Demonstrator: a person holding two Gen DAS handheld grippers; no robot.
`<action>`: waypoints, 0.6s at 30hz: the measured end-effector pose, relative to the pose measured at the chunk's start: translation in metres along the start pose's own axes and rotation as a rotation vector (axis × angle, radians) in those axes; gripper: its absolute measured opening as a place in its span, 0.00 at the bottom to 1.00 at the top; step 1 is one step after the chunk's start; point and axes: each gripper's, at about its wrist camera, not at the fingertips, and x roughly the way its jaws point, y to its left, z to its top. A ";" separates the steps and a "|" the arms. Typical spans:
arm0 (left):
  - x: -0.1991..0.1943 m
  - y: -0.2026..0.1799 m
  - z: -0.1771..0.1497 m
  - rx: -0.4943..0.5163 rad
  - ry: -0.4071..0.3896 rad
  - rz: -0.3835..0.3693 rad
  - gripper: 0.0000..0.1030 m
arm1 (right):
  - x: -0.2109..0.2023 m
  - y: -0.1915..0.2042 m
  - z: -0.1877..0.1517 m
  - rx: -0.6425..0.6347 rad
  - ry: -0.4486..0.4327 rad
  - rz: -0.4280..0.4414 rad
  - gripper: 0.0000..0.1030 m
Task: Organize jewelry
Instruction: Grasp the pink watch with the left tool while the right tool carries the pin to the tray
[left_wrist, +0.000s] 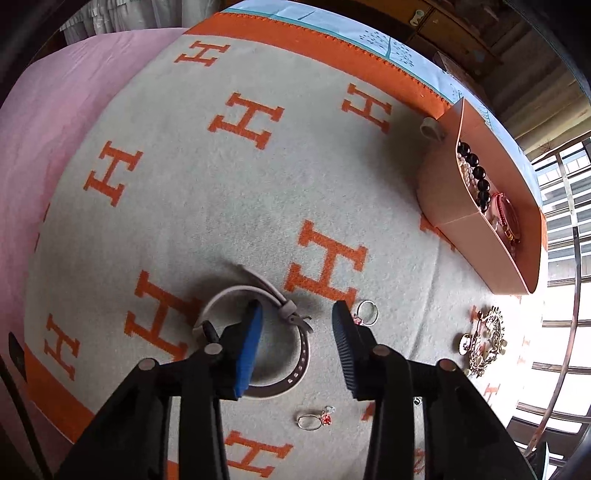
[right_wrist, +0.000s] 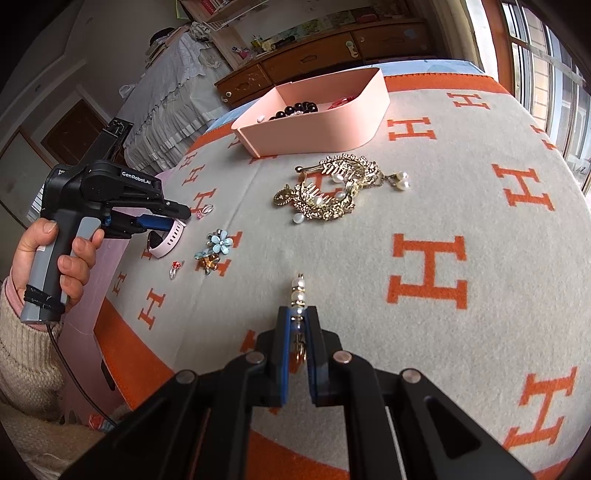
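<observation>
The right claw (right_wrist: 298, 320) is clamped shut on a pearl pin (right_wrist: 298, 291), whose long axis runs straight ahead, pearls pointing away over the blanket (right_wrist: 461, 177). The left claw (left_wrist: 297, 332) stands half open, pointing steeply down astride a pink watch (left_wrist: 273, 354) lying looped on the blanket, gripping nothing. Sorting looks partway done: next, the left claw must close on the strap and carry it to the pink tray (right_wrist: 314, 129), well apart, beads already inside.

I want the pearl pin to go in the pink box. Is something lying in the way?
Yes. The gold filigree hair comb lies on the blanket between the pearl pin, clamped in the right hand-held gripper, and the pink oval box. It could be lifted over.
</observation>
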 end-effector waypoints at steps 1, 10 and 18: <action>0.003 -0.004 0.000 0.003 -0.008 0.017 0.50 | 0.000 0.000 0.000 -0.001 0.001 -0.001 0.07; 0.003 -0.007 0.003 0.057 -0.031 -0.022 0.07 | 0.001 0.003 -0.002 -0.002 0.005 -0.003 0.07; -0.023 -0.018 -0.010 0.176 -0.053 -0.050 0.06 | 0.002 0.006 -0.001 0.006 0.015 -0.005 0.07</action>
